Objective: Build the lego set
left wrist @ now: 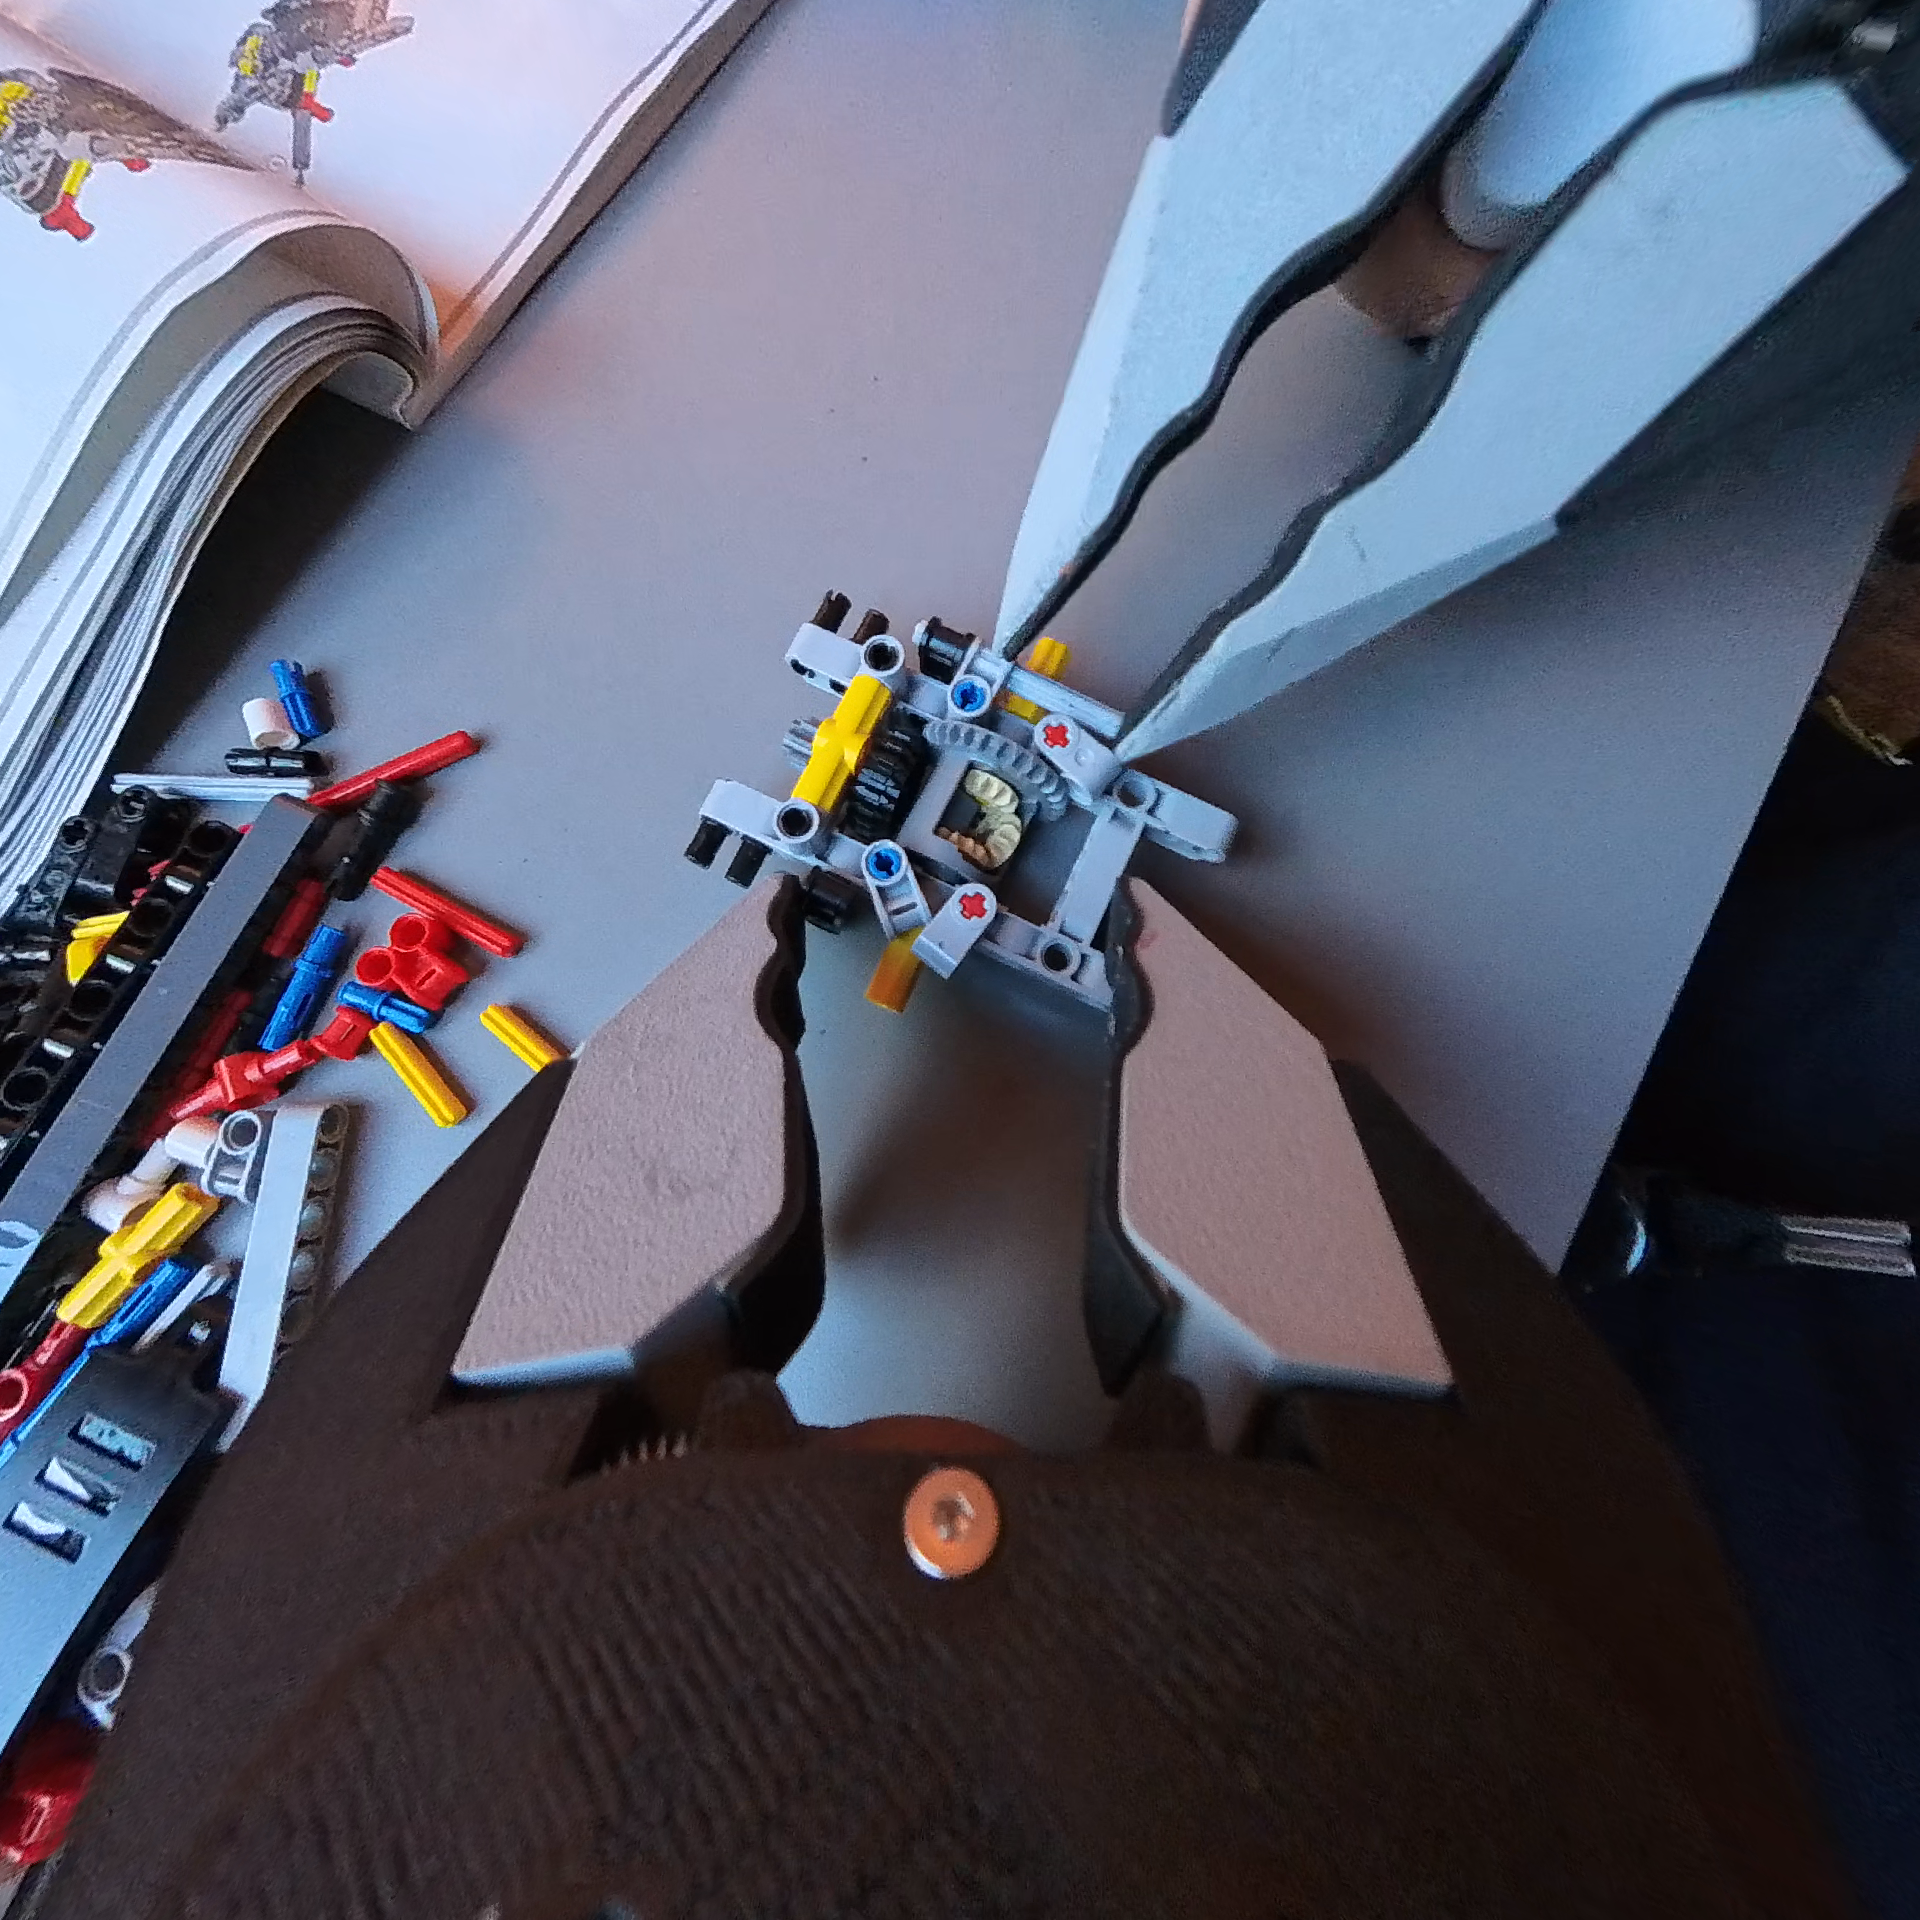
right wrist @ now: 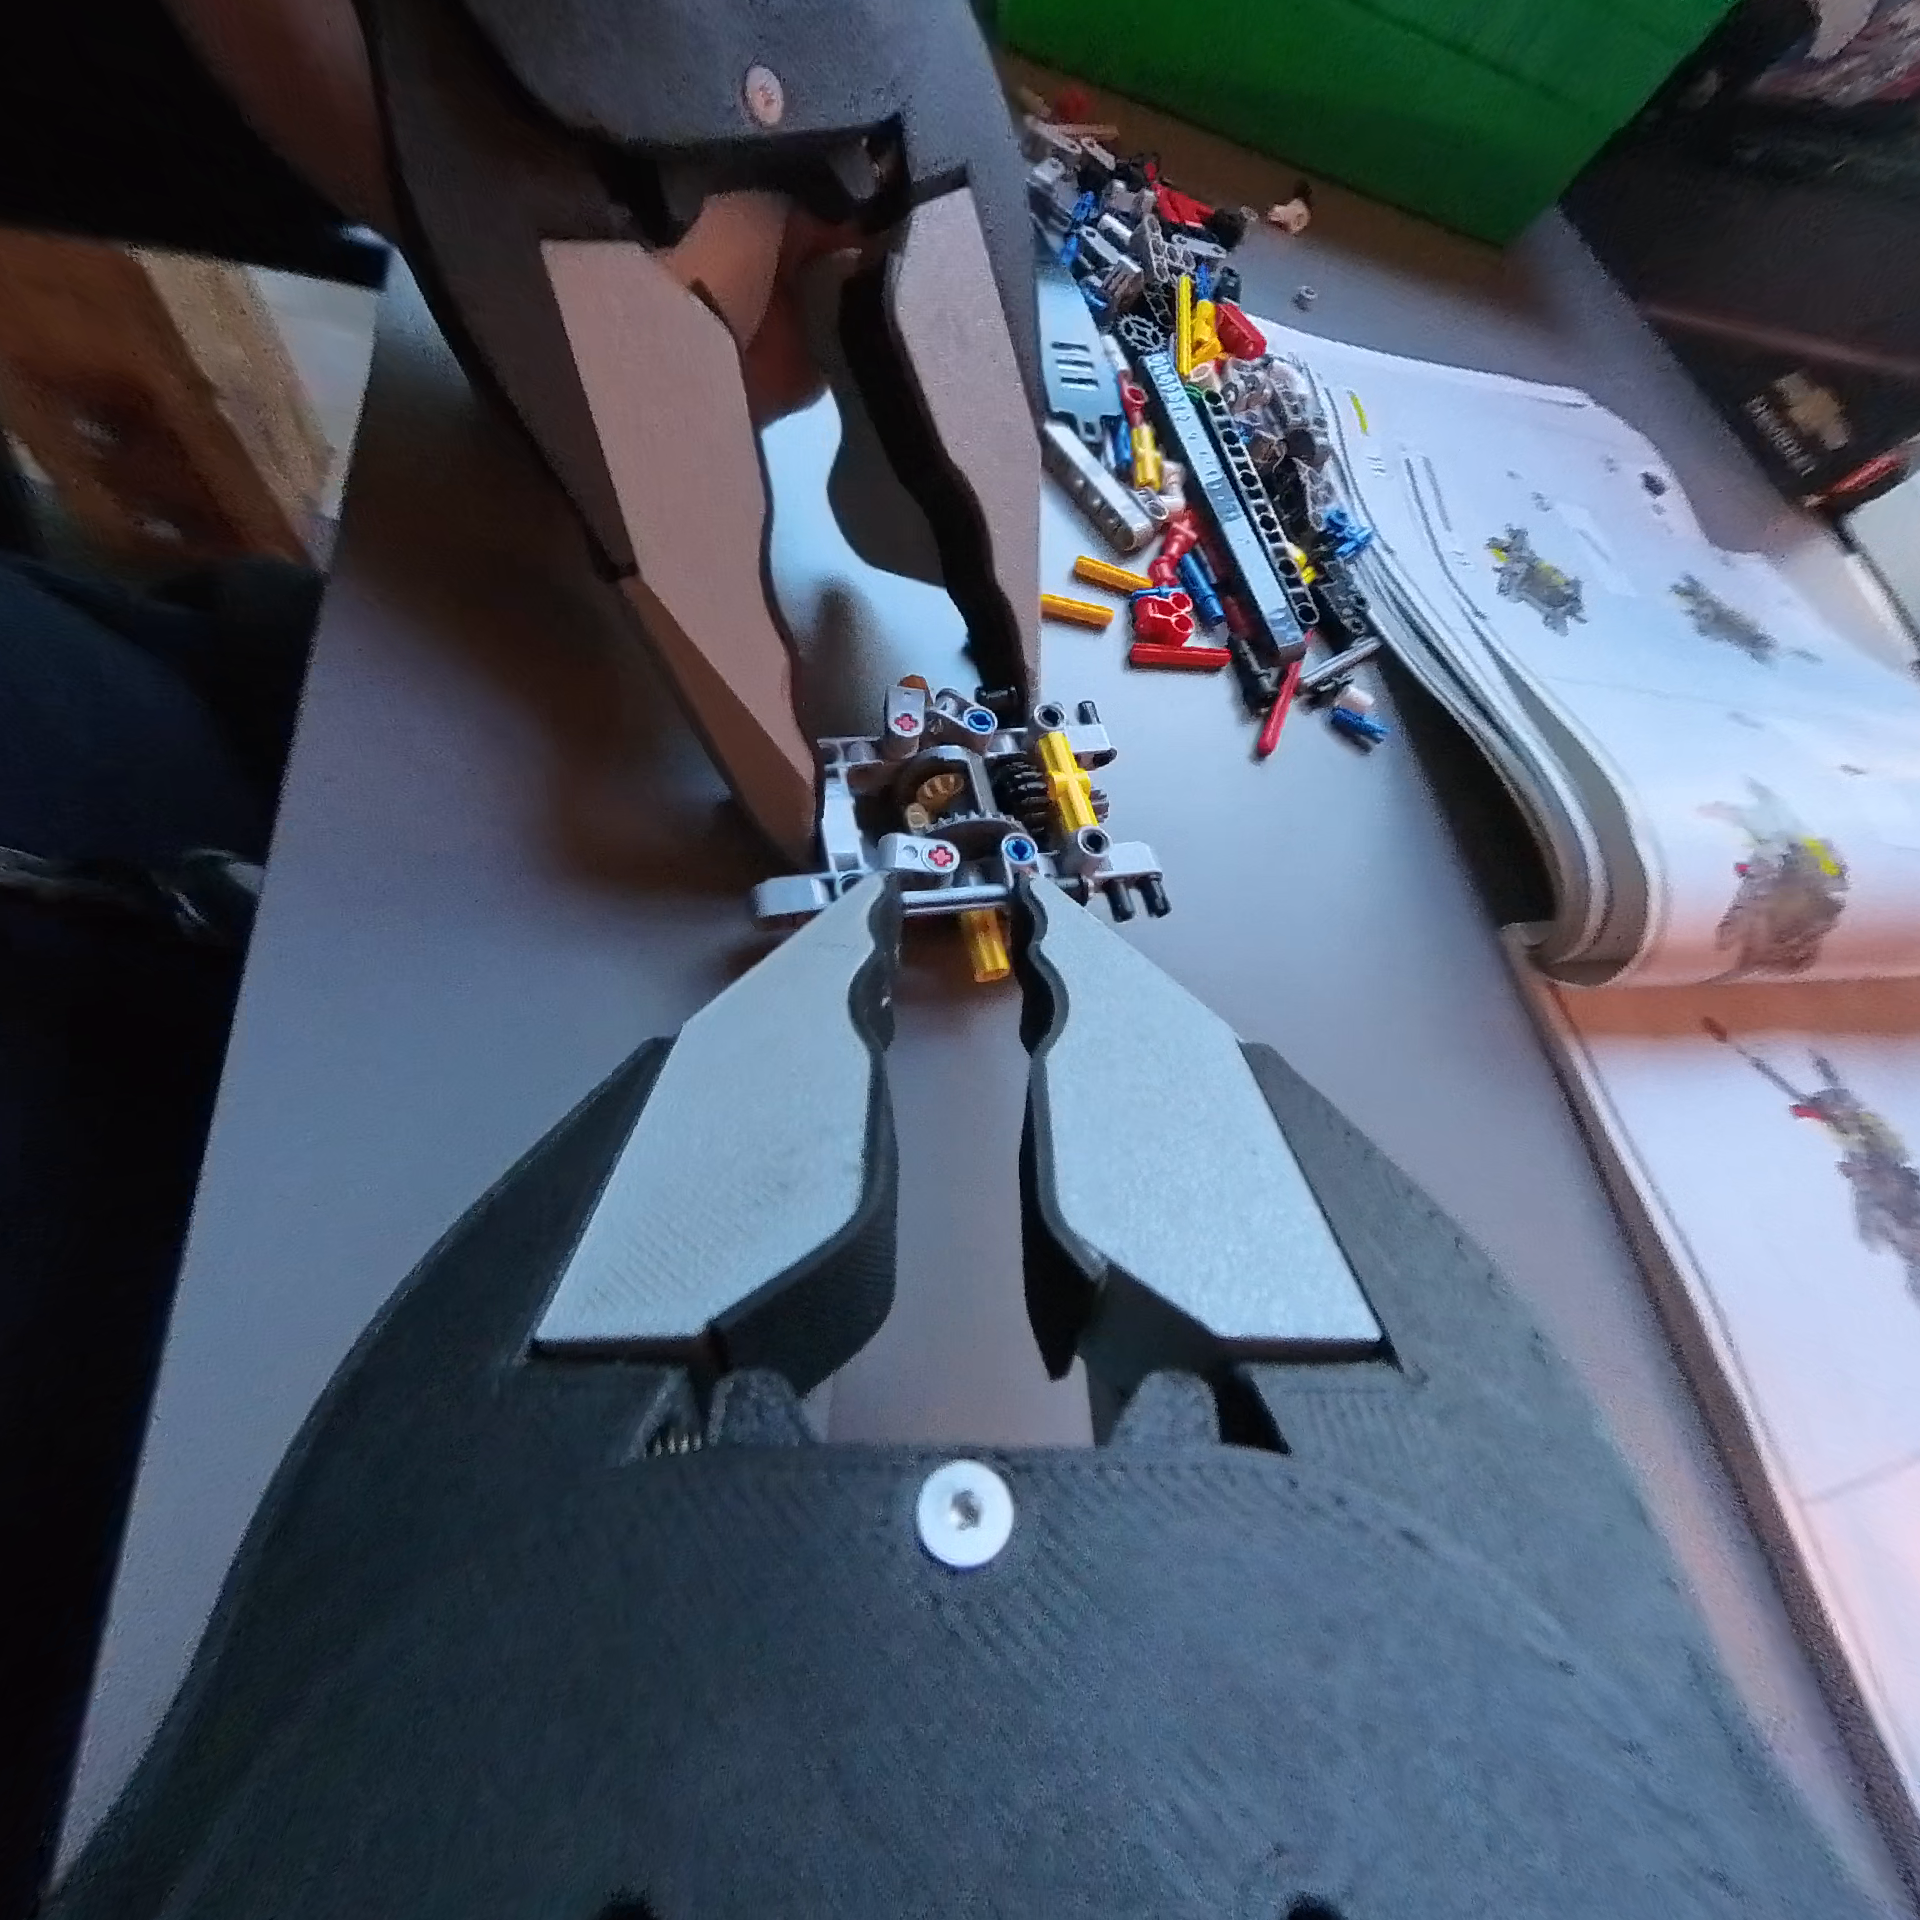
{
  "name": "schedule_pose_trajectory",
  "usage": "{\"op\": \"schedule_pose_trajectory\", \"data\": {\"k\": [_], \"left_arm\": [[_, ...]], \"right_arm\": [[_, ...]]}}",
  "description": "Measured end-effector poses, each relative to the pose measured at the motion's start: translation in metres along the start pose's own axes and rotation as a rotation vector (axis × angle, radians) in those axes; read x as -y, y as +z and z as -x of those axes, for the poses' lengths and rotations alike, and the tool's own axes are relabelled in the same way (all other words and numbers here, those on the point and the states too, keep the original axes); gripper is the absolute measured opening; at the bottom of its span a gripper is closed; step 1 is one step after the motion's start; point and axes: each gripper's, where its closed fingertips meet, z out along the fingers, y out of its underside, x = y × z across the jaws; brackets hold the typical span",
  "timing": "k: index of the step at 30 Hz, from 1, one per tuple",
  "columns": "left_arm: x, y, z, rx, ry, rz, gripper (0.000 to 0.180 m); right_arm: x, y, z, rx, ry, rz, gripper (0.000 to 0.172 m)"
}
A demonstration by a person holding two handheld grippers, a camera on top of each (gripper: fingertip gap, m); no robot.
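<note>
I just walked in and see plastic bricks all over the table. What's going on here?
A person is working with two hand-held tongs on a small grey plastic gear assembly lying on the grey table. The left tongs straddle its near edge, with the right fingertip against the frame. The right tongs meet it from the far side, tips at a thin grey bar beside a yellow axle. A pile of loose red, blue, yellow and black pieces and an open instruction booklet lie alongside.

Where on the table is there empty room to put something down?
Bare grey tabletop lies between the open instruction book and the small gear assembly. Another bare patch borders that assembly's far side. It is crowded at the loose brick pile and around the assembly, where both grippers meet.
</note>
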Motion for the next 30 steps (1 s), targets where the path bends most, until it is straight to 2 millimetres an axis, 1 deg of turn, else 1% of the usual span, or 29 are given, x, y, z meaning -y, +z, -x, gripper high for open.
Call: {"op": "schedule_pose_trajectory", "data": {"k": [3, 5, 7, 9, 12, 15, 19, 24, 30], "left_arm": [[0.0002, 0.0004, -0.0028, -0.017, 0.008, -0.002, 0.057], [0.0004, 0.0005, -0.0037, -0.019, 0.017, -0.002, 0.057], [0.0003, 0.0004, -0.0038, -0.024, 0.011, -0.002, 0.057], [0.0003, 0.0004, -0.0037, -0.025, 0.010, -0.002, 0.057], [0.0003, 0.0005, -0.0038, -0.023, 0.013, -0.002, 0.057], [0.0003, 0.0004, -0.0038, -0.025, 0.010, -0.002, 0.057], [0.0004, 0.0005, -0.0039, -0.024, 0.012, -0.002, 0.057], [0.0003, 0.0004, -0.0042, -0.027, 0.013, -0.002, 0.057], [0.0002, 0.0004, -0.0045, -0.030, 0.013, -0.002, 0.057]], "right_arm": [[0.0030, -0.0027, 0.0011, 0.042, 0.033, -0.032, 0.017], [0.0051, -0.0048, -0.0019, 0.026, 0.030, -0.052, 0.020], [0.0028, -0.0047, -0.0011, 0.034, 0.027, -0.042, 0.021], [0.0019, -0.0039, 0.0010, 0.045, 0.020, -0.035, 0.018], [0.0013, -0.0035, -0.0014, 0.033, 0.028, -0.033, 0.022], [0.0013, -0.0041, -0.0019, 0.034, 0.030, -0.035, 0.023], [0.0013, -0.0036, 0.0005, 0.044, 0.018, -0.033, 0.018], [0.0009, -0.0045, -0.0019, 0.041, 0.036, -0.035, 0.024], [0.0007, -0.0050, 0.0002, 0.064, 0.041, -0.036, 0.021]]}}
